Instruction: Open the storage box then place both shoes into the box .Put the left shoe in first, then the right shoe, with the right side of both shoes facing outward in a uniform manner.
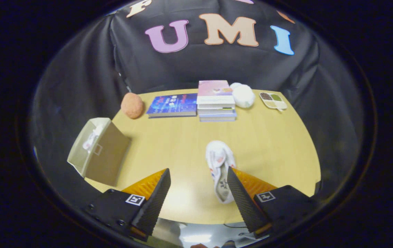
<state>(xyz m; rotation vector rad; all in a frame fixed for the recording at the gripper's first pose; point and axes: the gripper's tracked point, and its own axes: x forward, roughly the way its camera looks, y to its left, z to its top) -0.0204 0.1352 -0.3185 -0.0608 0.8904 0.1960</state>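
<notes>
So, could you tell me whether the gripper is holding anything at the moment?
Nothing is held: the gripper is open, with the white shoe lying on the table beside one finger.

We see the gripper (196, 179) pointing forward and down, tilted slightly. Its two fingers (155, 199) are spread wide apart, jaws gaping, nothing pinched between them. We can't see the hand holding it.

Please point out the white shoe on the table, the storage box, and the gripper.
white shoe (220, 162): gripper view, on its upper.
storage box (107, 156): gripper view, on its side wall.
gripper (196, 186): gripper view, midway between its open fingertips.
</notes>
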